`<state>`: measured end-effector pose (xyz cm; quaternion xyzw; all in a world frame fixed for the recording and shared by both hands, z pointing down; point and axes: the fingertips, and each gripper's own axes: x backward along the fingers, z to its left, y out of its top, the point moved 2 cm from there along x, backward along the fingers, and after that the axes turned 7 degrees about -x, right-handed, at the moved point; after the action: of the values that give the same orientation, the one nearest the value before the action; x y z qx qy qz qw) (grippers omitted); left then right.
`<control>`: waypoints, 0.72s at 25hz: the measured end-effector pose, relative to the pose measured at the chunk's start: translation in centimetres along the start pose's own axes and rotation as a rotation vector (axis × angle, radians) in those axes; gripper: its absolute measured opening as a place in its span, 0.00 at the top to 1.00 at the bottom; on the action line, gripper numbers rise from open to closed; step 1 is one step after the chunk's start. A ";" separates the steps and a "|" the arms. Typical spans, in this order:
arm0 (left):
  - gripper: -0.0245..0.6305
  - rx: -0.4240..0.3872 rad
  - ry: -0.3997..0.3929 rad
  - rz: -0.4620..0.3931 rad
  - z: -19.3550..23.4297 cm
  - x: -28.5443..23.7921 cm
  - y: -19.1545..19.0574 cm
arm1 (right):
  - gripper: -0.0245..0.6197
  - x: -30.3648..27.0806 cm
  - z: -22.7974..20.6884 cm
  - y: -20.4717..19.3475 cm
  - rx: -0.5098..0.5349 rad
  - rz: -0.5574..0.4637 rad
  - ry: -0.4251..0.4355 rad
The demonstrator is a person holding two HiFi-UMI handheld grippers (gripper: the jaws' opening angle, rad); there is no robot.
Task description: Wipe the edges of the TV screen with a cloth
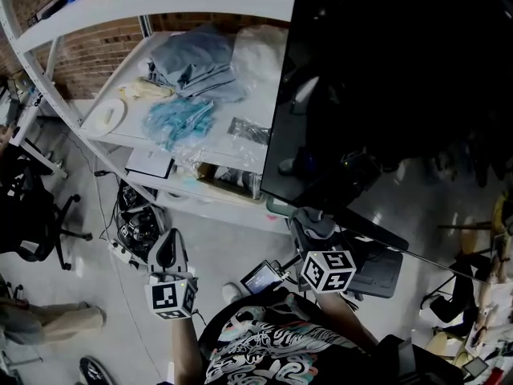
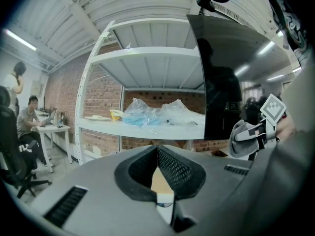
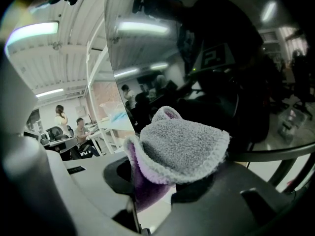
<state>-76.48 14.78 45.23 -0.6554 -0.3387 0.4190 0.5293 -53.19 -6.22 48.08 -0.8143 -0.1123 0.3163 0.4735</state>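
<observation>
Idly, the grey left gripper (image 2: 157,154) holds its jaws together on nothing, while the right gripper (image 1: 309,231) pinches a fluffy grey, purple-backed cloth (image 3: 182,146) by the lower edge of the glossy black TV screen (image 1: 401,79). Best to press the cloth's flat face along that edge; only the right gripper view shows the purple backing.

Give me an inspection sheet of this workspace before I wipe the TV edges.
surface: TV screen dark and glossy, mirrors the room; smears cannot be told.
job's things: grey cloth, purple underneath, near the screen's lower corner on the shelf side.
clutter: white shelf holds plastic bags, folded grey fabric and a plate.
grippers: right gripper shut on the cloth; left gripper shut, empty, apart from the screen.
cables: tangle of cables on the floor under the shelf.
surroundings: brick wall, office chair, two people in the background.
</observation>
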 end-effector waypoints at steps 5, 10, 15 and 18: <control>0.93 0.004 -0.004 0.003 1.2 0.3 -0.5 | 0.70 -1.0 1.0 0.0 0.003 0.001 0.007; 0.93 0.008 0.008 -0.003 2.9 0.5 -0.5 | 0.70 -2.0 2.2 0.0 0.004 0.000 0.009; 0.93 0.010 -0.006 -0.002 4.1 0.6 -0.9 | 0.70 -3.1 3.5 0.0 0.001 -0.004 0.009; 0.93 0.015 -0.014 -0.002 4.9 0.5 -1.1 | 0.70 -3.6 4.1 -0.1 -0.001 -0.009 0.003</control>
<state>-80.67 17.50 45.82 -0.6482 -0.3398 0.4255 0.5323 -58.57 -5.04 48.15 -0.8145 -0.1153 0.3129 0.4748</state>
